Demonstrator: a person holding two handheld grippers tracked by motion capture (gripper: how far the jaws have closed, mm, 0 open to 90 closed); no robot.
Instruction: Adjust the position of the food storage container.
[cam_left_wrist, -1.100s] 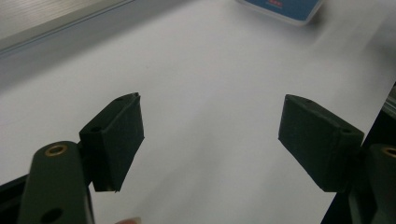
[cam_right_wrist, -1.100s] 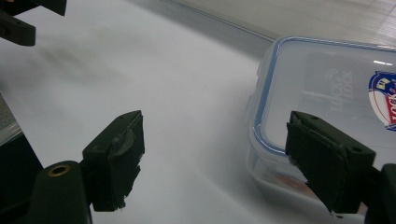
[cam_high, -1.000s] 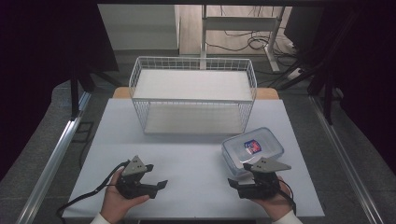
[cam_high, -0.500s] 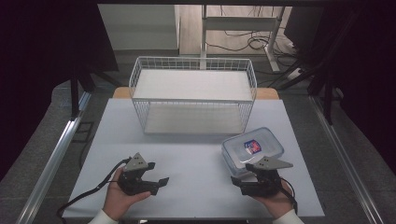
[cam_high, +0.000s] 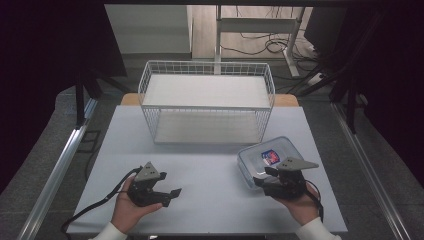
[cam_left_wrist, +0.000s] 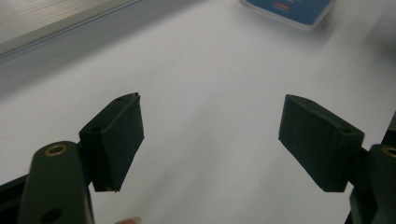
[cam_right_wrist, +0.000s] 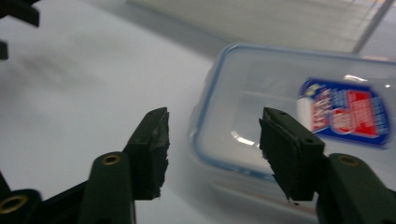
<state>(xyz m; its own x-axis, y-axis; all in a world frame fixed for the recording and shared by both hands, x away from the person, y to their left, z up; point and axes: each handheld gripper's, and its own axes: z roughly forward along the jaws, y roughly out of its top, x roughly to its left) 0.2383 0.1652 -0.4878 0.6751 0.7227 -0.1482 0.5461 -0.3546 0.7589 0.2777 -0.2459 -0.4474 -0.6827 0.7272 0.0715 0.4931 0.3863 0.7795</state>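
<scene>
A white bench carries a white wire basket at its far middle and a clear plastic container with a blue-rimmed lid and a red and blue label toward the near right. The basket stands upright and is well apart from the container, which lies flat just in front of the basket's right corner.

The left gripper sits in the person's left hand at the near left of the bench, its cable trailing off toward the left edge. In the left gripper view its jaws stand spread wide over bare white surface with nothing between them, and a corner of the container shows far off at the top.

The right gripper is held by the right hand at the near right, just at the near edge of the container. In the right gripper view its jaws are spread apart; the near left corner of the container lies between and beyond them, its blue rim running between the two black pads. Whether either pad touches the lid cannot be told. The grey three-cornered plate on this gripper overlaps the container's near edge in the high view.
</scene>
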